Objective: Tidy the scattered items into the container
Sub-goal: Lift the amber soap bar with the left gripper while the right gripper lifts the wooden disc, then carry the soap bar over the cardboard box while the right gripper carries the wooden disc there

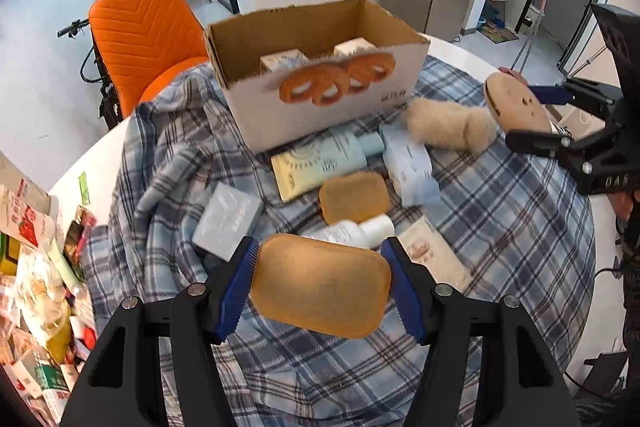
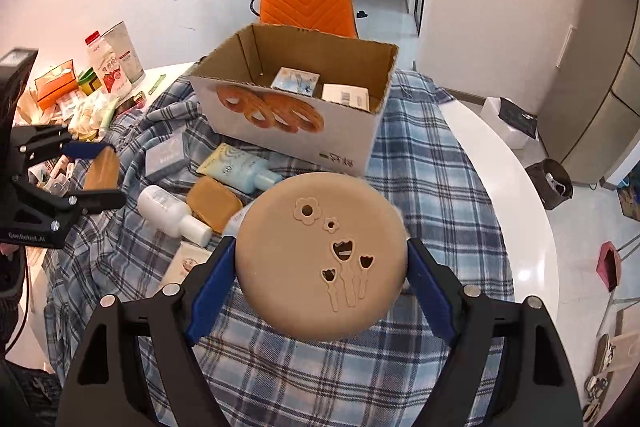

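Plaid cloth [image 1: 500, 195] over white round table [image 2: 516, 187], orange chair [image 1: 148, 27] behind.

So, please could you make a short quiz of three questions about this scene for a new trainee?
1. True or false: the cardboard box is empty.
2. What does the left gripper hold? A) white bottle B) amber soap bar C) blue tube
3. Fill in: the right gripper is shut on a round tan ____ with flower cut-outs.

Key: 1 false, two small boxes lie inside; 2 B, the amber soap bar; 3 disc, the round tan disc.
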### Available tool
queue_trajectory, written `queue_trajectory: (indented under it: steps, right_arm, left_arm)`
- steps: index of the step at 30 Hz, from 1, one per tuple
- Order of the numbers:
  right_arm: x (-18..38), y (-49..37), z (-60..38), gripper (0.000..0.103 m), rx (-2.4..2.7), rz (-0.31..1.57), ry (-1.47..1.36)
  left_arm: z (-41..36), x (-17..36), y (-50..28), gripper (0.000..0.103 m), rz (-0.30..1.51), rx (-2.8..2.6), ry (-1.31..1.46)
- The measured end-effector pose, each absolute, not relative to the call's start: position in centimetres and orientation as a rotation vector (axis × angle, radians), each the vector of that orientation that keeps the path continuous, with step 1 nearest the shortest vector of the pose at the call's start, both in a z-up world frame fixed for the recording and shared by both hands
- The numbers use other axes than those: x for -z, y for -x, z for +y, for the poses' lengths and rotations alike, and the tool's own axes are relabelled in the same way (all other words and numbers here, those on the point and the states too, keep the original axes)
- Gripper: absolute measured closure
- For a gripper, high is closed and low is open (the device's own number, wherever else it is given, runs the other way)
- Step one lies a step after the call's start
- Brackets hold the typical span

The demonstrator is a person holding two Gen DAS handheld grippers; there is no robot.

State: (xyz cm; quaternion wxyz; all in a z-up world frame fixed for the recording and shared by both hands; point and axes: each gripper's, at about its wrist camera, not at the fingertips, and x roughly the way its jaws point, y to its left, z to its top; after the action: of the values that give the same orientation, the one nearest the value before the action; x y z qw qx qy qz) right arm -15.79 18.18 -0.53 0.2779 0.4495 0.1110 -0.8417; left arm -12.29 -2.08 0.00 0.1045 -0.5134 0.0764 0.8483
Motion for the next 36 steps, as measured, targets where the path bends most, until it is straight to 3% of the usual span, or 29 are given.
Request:
queue_trajectory:
  steps: [20,31,36]
  right_arm:
    - [-4.7,19.3,17.2,0.021,2.301,0.261,-1.119]
    - [-4.6,22.1,14.6,0.021,2.262,0.311,-1.084]
    - [-5.0,24.1,14.0,0.021,2.279,0.300,-1.081]
  left_arm:
    - [-1.3,-4.6,17.1,0.037,0.218,-2.527,1.439]
    - [-0.1,-6.8,20.6,0.037,0.272,-2.567,1.374]
    - [-0.5,-7.1,23.2,0.037,0.203,-2.573,1.366]
